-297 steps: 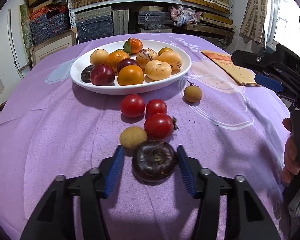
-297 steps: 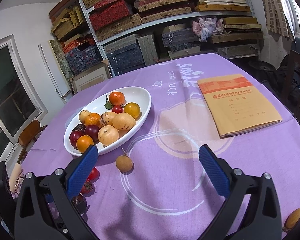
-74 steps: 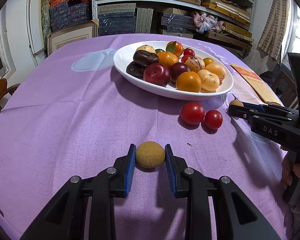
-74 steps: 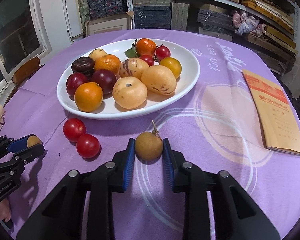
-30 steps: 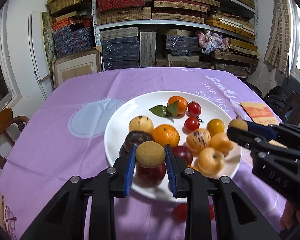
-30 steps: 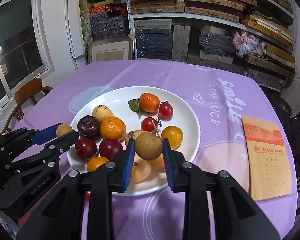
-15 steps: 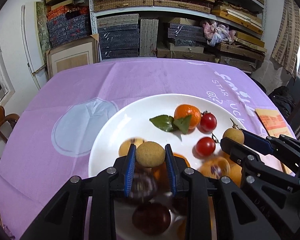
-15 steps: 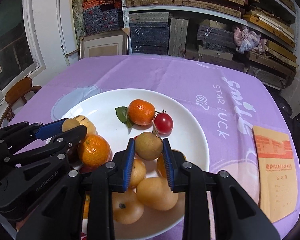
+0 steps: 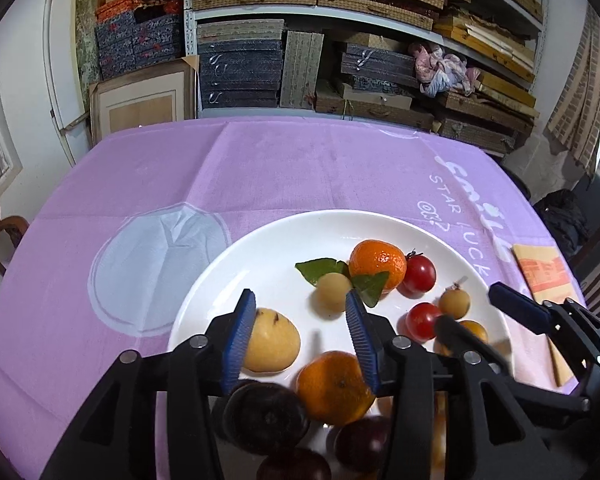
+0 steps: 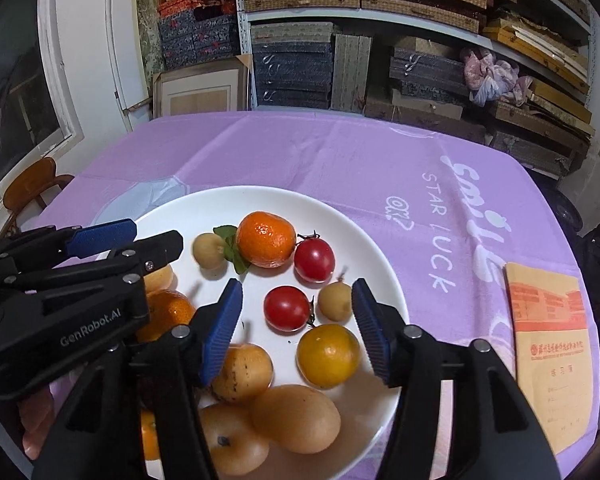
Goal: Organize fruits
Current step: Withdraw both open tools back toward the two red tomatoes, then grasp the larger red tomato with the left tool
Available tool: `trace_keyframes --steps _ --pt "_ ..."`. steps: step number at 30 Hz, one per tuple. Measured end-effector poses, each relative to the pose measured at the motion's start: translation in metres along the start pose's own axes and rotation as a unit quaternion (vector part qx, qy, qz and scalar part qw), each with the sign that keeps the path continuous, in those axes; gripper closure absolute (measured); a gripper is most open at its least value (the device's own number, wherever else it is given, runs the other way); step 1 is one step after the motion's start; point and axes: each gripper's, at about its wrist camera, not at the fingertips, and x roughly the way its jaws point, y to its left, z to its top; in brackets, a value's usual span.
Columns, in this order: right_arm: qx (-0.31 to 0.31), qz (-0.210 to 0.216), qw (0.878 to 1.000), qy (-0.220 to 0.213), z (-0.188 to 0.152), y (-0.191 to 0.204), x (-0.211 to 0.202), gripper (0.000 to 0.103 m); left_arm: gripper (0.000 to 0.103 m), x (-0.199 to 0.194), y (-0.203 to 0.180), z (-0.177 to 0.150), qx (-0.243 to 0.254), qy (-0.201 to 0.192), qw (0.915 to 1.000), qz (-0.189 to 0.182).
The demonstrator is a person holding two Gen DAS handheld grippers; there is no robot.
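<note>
Release step judged complete: left gripper [image 9: 300,330] and right gripper [image 10: 296,330] both spread empty over the plate [image 9: 260,252], one small brown fruit [image 9: 333,292] lying beyond the left fingers, another [image 10: 334,301] between the right fingers; next, withdraw upward

Your left tongs [image 9: 300,328] and right tongs [image 10: 296,322] are black plastic with silver screws, ribbed blue pads [image 10: 222,330], and white "GenRobot.AI" lettering.

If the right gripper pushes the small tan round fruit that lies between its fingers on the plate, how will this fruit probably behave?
The small tan fruit is nearly spherical, so it will probably roll on the smooth white plate. It would likely stop soon against the red tomato or yellow-orange fruit beside it. It looks light, and its stem may be fragile.
</note>
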Motion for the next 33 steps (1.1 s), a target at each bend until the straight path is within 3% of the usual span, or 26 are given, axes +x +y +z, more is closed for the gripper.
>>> trace_keyframes --steps 8,15,23,33 --pt "0.007 0.002 0.998 -0.063 -0.024 -0.011 -0.089 0.039 0.051 -0.057 0.022 -0.018 0.004 -0.023 0.9997 0.011" --pt "0.034 0.015 0.995 -0.089 -0.082 -0.014 -0.15 0.027 0.045 -0.107 0.016 -0.08 0.028 -0.037 0.9987 0.022" --pt "0.093 0.006 0.989 -0.111 -0.147 -0.038 -0.164 0.016 0.044 -0.104 -0.018 -0.148 0.064 -0.017 0.9976 0.023" --pt "0.137 0.021 0.985 -0.102 -0.15 -0.064 -0.157 0.015 0.043 -0.079 -0.031 -0.155 0.058 -0.008 0.9981 0.016"
